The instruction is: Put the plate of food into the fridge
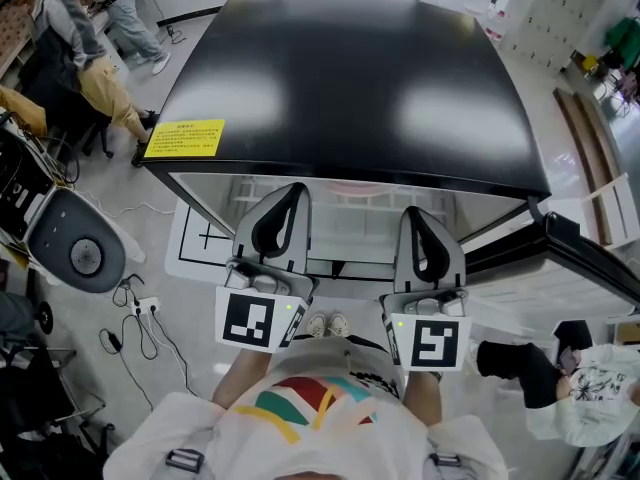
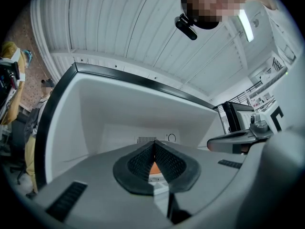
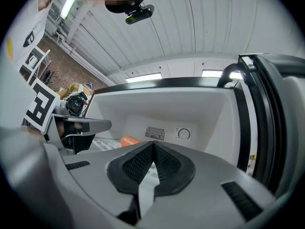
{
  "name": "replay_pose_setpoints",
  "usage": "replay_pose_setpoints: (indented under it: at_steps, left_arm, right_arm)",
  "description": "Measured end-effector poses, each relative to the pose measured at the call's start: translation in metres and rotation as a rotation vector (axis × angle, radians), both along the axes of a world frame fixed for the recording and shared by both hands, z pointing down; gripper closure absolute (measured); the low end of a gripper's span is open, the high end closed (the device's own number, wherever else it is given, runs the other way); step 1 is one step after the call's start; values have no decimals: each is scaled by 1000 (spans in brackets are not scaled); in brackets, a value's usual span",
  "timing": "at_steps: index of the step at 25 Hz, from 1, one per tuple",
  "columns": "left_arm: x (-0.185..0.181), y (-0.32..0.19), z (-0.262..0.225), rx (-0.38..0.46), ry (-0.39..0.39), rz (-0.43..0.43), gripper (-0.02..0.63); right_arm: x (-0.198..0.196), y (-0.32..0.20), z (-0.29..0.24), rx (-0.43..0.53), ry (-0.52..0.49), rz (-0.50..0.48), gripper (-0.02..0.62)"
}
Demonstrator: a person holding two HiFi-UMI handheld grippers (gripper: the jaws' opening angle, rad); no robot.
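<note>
Nearest, the left gripper (image 2: 154,143) and the right gripper (image 3: 154,142) hang at the fridge mouth, each with its jaws pressed together and nothing clamped. Just beyond them the plate (image 1: 365,192) with its orange food (image 3: 127,140) lies on a shelf inside the fridge (image 1: 340,78). The placing looks done. What is left, probably, is to draw clear and swing the open door (image 1: 590,253) to, which is a push, not a grip.

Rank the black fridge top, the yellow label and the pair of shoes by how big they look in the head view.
1. black fridge top: by far the largest.
2. yellow label.
3. pair of shoes: smallest, but they are down on the floor, farther from the camera than the label, so this ranking is less sure.
</note>
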State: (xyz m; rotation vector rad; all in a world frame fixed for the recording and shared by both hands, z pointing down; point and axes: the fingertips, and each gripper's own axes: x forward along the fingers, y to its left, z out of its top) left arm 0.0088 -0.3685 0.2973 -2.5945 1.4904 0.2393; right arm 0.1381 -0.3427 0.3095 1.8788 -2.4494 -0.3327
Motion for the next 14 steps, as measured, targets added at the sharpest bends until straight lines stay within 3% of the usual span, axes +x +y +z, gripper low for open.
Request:
replay_pose_setpoints:
  at_steps: [14]
  left_arm:
    - [1,3,-5,15,8,1,598]
  right_arm:
    - [-6,4,-5,15,28,-14,595]
